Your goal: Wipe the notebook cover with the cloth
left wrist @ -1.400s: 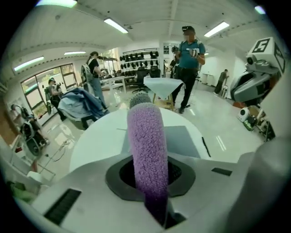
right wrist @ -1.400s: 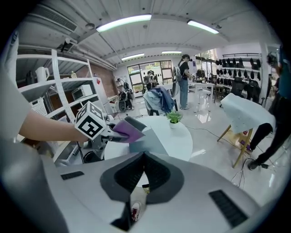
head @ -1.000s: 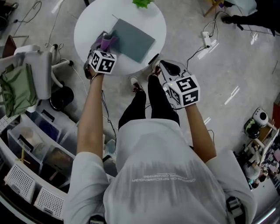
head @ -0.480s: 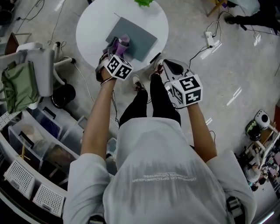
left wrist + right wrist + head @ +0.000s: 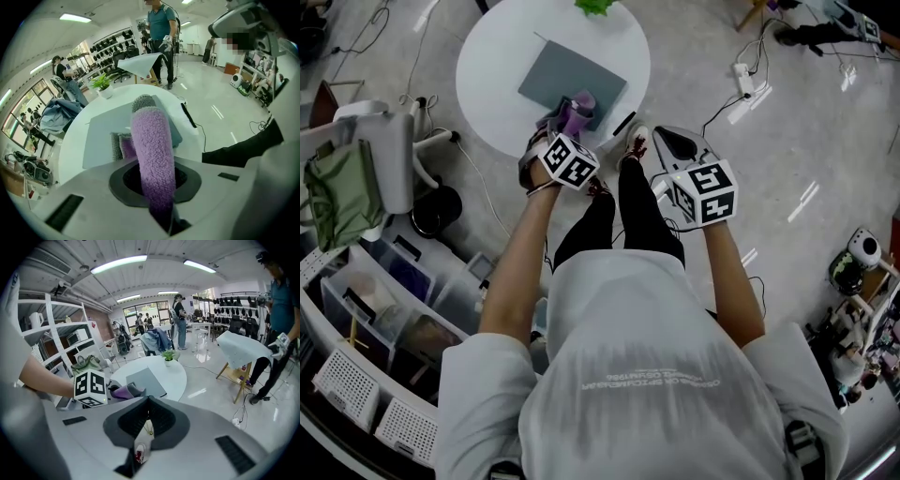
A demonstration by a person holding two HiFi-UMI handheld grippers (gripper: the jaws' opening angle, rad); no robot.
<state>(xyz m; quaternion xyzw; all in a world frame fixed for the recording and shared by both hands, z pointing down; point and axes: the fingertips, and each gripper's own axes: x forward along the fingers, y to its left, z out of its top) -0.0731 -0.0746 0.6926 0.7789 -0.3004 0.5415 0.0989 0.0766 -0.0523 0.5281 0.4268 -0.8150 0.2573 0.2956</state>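
Fingers, left: pressed together on a thick fold of the cloth (image 5: 152, 150), which is pinched by the left gripper (image 5: 161, 213) and sticks out forward from it.
Fingers, right: drawn close together, with nothing gripped between them.
Right gripper (image 5: 140, 446): held off the table (image 5: 497, 56), over the floor beside the person's legs; it is judged to be kept clear of the wiping path.
Cloth position: set at the notebook's near corner, apparently touching the cover.
Reason for grip: a bunched fold is judged to give a firm, padded face to be dragged across the cover.
Notebook (image 5: 572, 80): laid closed and flat on the round white table, turned askew to the person.
Notebook look: a plain grey-blue cover is seen, matte, with no marks discernible.
Cloth look: fuzzy purple pile is shown, with a grey layer beneath.
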